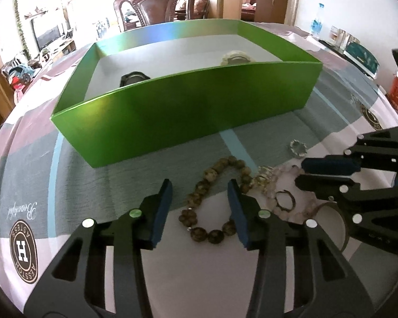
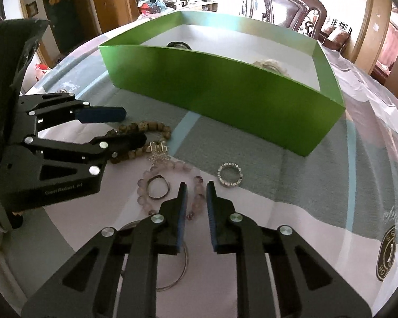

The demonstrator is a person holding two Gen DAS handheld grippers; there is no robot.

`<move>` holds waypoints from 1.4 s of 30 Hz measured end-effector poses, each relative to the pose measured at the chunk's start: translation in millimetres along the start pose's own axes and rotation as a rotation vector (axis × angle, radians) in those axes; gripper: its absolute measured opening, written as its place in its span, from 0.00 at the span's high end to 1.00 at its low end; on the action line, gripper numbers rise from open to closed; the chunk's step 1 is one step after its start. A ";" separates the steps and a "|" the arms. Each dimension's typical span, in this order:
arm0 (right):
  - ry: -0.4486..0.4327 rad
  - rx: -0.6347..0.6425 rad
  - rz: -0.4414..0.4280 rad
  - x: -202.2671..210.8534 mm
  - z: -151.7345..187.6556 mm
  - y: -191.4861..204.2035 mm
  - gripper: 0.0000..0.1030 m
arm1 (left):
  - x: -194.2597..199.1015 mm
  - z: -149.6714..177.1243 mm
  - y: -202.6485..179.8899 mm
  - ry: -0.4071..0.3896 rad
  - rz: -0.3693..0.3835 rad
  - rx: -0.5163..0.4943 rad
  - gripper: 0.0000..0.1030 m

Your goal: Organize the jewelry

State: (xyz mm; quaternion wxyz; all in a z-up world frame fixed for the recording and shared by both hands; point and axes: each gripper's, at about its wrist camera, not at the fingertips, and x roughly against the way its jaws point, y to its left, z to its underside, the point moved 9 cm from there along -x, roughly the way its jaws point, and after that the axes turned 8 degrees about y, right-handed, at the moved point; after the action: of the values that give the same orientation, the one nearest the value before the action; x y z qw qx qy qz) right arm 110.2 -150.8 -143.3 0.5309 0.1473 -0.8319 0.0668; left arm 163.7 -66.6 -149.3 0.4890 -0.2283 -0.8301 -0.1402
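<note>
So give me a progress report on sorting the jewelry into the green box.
Done: two pieces already lie in the green box, a dark one and a pale one.

In hand: nothing gripped yet. The left gripper straddles the brown bead bracelet; the right gripper straddles the pink bead bracelet.

Left: both bracelets, the small dark ring, the crystal ring, the sparkly charm and the thin bangle.
</note>
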 end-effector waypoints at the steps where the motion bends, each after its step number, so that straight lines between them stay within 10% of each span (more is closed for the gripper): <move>1: -0.001 -0.002 0.002 -0.1 -0.3 0.6 0.84 | 0.1 0.4 -1.3 -0.001 0.000 -0.005 0.62; 5: -0.001 -0.021 0.020 0.7 -1.0 -4.0 0.91 | 1.4 1.3 -5.6 -0.006 0.003 -0.024 0.88; 24: -0.007 -0.094 0.028 -0.3 -3.9 -22.9 0.80 | 0.7 1.2 2.9 -0.006 -0.011 0.011 0.66; 28: -0.020 -0.088 0.057 0.4 -1.2 -20.7 0.81 | 2.2 1.7 -0.5 -0.010 -0.005 -0.002 0.89; 42: -0.129 -0.138 0.010 48.9 -15.8 -24.7 0.92 | 45.6 -15.4 14.0 -0.089 -0.007 0.073 0.89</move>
State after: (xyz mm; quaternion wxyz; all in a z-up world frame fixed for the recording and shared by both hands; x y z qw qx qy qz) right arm 112.4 -178.5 -93.5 0.4849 0.1100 -0.8677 0.0024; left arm 163.5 -50.7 -101.8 0.4592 -0.2136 -0.8563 -0.1012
